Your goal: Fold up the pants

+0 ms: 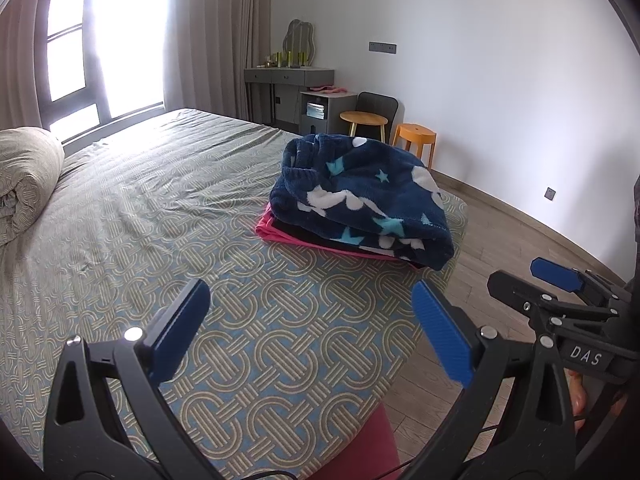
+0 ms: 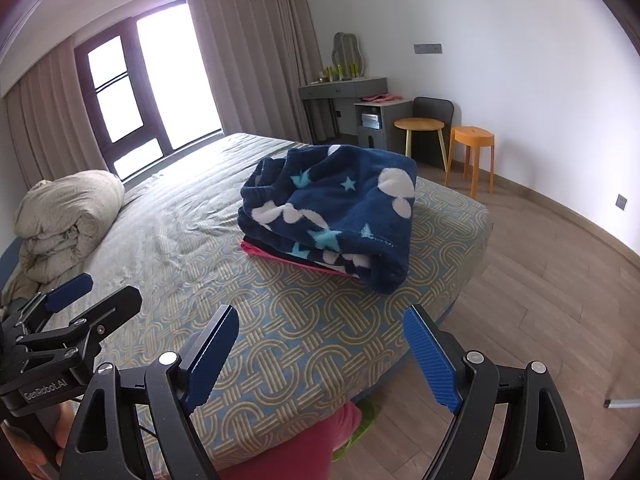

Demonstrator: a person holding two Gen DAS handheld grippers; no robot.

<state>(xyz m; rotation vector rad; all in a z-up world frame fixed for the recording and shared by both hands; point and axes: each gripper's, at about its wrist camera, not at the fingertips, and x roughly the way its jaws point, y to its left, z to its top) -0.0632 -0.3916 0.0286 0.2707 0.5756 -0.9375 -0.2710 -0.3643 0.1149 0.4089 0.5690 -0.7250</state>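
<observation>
While held above the near end of the bed (image 1: 168, 208), left gripper (image 1: 312, 328) with fingers (image 1: 442, 336) spread wide, nothing between the blue ribbed pads. Same for right gripper (image 2: 320, 356): fingers (image 2: 430, 358) wide apart, empty, hovering over the bed's near corner. Each gripper visible in the other's view too, off to the side, pads parted there as well.

Readable writing: "DAS" in white letters on the black body of the right gripper, seen at the right edge of the left wrist view; "GenRobot.AI" in white on the black body of the left gripper, seen at the left edge of the right wrist view.

Farther up the bed, toward its right side: folded pants (image 1: 360, 196), fleecy navy with white clouds and light blue stars, lying on top of a small stack. Beneath them a dark garment (image 1: 304, 236) and under that a pink garment (image 1: 268, 226), edges peeking out on the near side. Stack well apart from both grippers.

Bedsheet patterned with interlocking tan arcs on blue-grey. Rolled beige duvet (image 2: 68, 216) at the far left of the bed. Along the far wall: grey dresser (image 1: 290, 76) with a wavy mirror and small bottles, round wooden stool (image 1: 364, 120), orange stool (image 1: 414, 140), dark chair behind. Curtains and bright window at the back left. Red-clad leg (image 2: 308, 444) at the bottom edge, beside the mattress.
</observation>
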